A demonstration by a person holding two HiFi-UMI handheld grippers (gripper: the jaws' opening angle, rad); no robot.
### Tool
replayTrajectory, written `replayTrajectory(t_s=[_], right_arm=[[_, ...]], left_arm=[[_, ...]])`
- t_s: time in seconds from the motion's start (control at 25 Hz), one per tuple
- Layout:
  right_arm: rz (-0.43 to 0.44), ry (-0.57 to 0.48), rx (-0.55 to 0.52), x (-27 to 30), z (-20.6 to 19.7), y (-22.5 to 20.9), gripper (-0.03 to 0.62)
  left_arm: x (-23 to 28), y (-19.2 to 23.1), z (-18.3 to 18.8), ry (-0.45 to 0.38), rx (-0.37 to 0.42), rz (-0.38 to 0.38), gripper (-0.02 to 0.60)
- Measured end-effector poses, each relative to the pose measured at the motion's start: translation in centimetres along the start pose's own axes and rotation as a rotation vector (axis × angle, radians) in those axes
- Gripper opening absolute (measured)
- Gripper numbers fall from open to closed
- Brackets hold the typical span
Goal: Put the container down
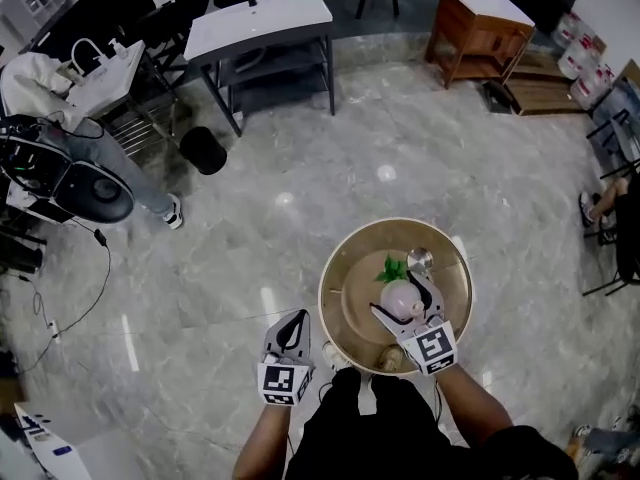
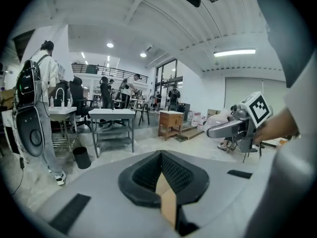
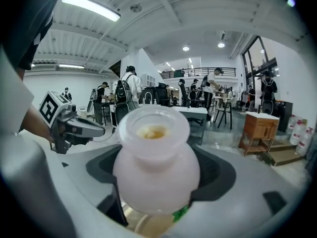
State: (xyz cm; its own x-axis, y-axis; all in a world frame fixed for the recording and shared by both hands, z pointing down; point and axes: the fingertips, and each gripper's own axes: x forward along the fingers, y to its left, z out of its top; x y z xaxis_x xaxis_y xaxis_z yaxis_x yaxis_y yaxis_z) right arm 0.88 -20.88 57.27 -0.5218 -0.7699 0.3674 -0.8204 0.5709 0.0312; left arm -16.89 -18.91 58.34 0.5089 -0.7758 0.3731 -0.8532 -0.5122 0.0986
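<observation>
The base of the frosted pale-pink, vase-shaped container (image 3: 156,167) was hidden behind the jaws, so I could not tell whether it touched the round gold-coloured bench (image 1: 338,260) beneath it. A small green leafy sprig (image 1: 392,268) and a shiny round object (image 1: 420,259) on the bench were too small to identify. My right hand-held gripper (image 1: 394,294) gripped the container's belly, jaws spread wide. My left hand-held gripper (image 1: 297,316) was closed and empty, just beside the bench's rim.

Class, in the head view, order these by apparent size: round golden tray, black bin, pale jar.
1. round golden tray
2. black bin and pale jar: they look alike, jar nearer the camera, so unranked.
</observation>
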Motion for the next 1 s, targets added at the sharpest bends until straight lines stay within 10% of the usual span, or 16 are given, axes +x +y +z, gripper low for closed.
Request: replayTrajectory(t_s=[1.0], right_arm=[[0.029, 0.226, 0.013, 20.0, -26.0, 2.1, 0.410]], left_arm=[[6.7, 4.8, -17.5, 0.122, -0.160, 0.141, -0.006]])
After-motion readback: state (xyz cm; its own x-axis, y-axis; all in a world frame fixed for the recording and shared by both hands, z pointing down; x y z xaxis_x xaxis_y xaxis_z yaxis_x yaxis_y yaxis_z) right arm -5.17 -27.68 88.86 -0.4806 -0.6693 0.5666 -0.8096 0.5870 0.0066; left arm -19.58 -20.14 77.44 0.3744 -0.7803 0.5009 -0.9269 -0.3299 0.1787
